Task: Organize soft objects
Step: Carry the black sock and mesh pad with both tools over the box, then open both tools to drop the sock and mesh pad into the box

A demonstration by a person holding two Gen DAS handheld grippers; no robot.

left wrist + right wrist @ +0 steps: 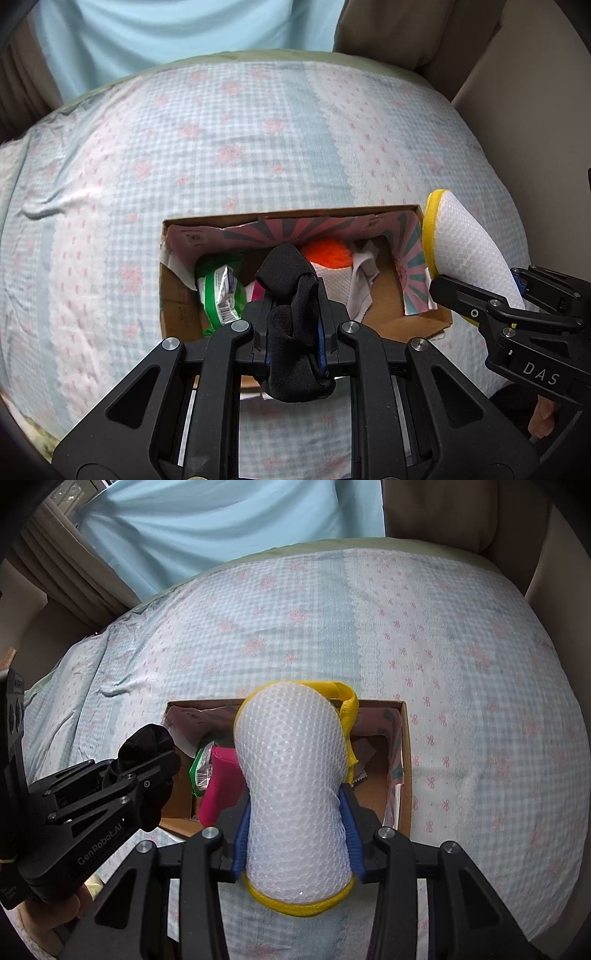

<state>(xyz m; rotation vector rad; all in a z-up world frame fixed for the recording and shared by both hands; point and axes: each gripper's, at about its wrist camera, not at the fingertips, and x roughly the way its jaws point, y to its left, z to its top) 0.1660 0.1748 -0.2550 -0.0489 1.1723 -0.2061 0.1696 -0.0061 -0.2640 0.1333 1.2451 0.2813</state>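
The left gripper pinches a black sock, the right gripper a mesh sponge; I'd lower both inside the cardboard box before opening the fingers.

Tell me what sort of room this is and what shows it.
Most likely a bedroom. The cardboard box sits on a bed with a patterned gingham sheet, a light blue curtain hangs behind it, and beige drapes flank that.

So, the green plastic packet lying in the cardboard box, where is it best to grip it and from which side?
Probably from above, at the upper end of the green packet. It lies tilted against the left wall of the cardboard box, with a pink item close on its right, so side access looks blocked. Both grippers are full now.
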